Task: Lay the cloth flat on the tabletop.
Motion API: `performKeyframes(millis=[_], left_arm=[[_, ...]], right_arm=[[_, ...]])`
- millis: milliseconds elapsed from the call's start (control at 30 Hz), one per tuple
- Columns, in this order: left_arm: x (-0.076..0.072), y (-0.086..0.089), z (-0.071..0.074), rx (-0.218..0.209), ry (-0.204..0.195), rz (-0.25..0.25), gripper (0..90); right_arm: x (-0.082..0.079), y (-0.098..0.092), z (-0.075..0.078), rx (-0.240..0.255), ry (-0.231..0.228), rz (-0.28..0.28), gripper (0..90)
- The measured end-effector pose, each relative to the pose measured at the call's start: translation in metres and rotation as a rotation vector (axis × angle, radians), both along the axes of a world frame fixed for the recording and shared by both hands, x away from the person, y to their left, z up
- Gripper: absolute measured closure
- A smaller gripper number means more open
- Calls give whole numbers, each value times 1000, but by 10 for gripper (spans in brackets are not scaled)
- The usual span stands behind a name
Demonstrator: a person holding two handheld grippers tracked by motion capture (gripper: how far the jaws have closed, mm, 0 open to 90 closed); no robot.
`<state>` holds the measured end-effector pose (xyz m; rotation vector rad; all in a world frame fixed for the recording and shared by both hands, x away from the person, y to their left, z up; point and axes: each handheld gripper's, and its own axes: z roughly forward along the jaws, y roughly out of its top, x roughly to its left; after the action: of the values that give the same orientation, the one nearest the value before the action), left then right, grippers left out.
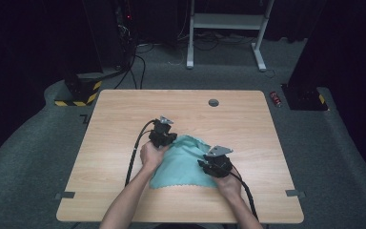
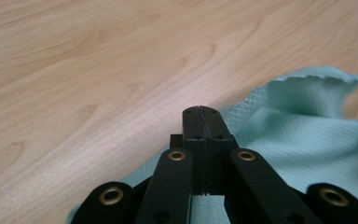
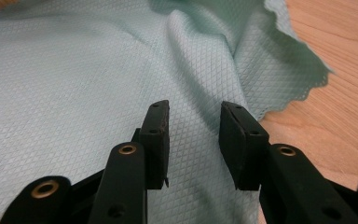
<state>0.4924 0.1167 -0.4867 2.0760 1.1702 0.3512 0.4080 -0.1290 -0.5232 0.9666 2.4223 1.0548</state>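
A teal cloth [image 1: 187, 164] lies rumpled on the wooden table [image 1: 119, 119], near its middle. My left gripper [image 1: 167, 139] sits at the cloth's far left corner. In the left gripper view its jaws [image 2: 200, 112] are pressed together, and the cloth [image 2: 303, 130] runs up to them and lifts in a fold at the right. My right gripper [image 1: 208, 164] rests over the cloth's right edge. Its jaws [image 3: 193, 121] stand apart above a soft ridge of the cloth [image 3: 74, 70], and the pads do not press on it.
A round cable hole [image 1: 213, 102] sits near the table's far edge. Bare wood surrounds the cloth. On the floor beyond the table's right corner lies a red can [image 1: 276, 98]. A white desk frame [image 1: 228, 21] and cables stand at the back.
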Motion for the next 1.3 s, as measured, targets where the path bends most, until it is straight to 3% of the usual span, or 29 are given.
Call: performKeyframes(millis=[100,233,367,533,567,667,700,867,1100,1133,1200,1233,1267,1300], left_arm=[[7,1,-6,25,26,22,818],[7,3,-7,30,28,31,717],[-4,7,3,56,-18,29,614],[-16,14,11,62,-51,17,578],[-24,20,12,65,-68,18,572],[-31,23,10,68,-73,23,564],[-39,29,6,86,-89,30,564],[-50,36,-9,136,-64,54,582],[-43,37,-16,87,-38,99,616],[-40,38,-18,53,-31,111,642],[-37,39,-20,39,-25,117,671],[-35,40,-21,32,-21,121,776],[-32,41,-22,33,-9,116,776],[-29,41,-21,46,-12,110,872]], right_arm=[[0,0,0,2,1,-1,633],[0,0,0,1,3,0,633],[0,0,0,3,3,-2,633],[0,0,0,3,2,-2,633],[0,0,0,3,2,-2,633],[0,0,0,3,3,-1,633],[0,0,0,2,2,-1,633],[0,0,0,1,0,1,633],[0,0,0,1,-1,0,633],[0,0,0,1,-1,0,632],[0,0,0,2,-1,-1,633],[0,0,0,1,-2,0,632],[0,0,0,1,-2,0,632],[0,0,0,2,-2,-1,632]])
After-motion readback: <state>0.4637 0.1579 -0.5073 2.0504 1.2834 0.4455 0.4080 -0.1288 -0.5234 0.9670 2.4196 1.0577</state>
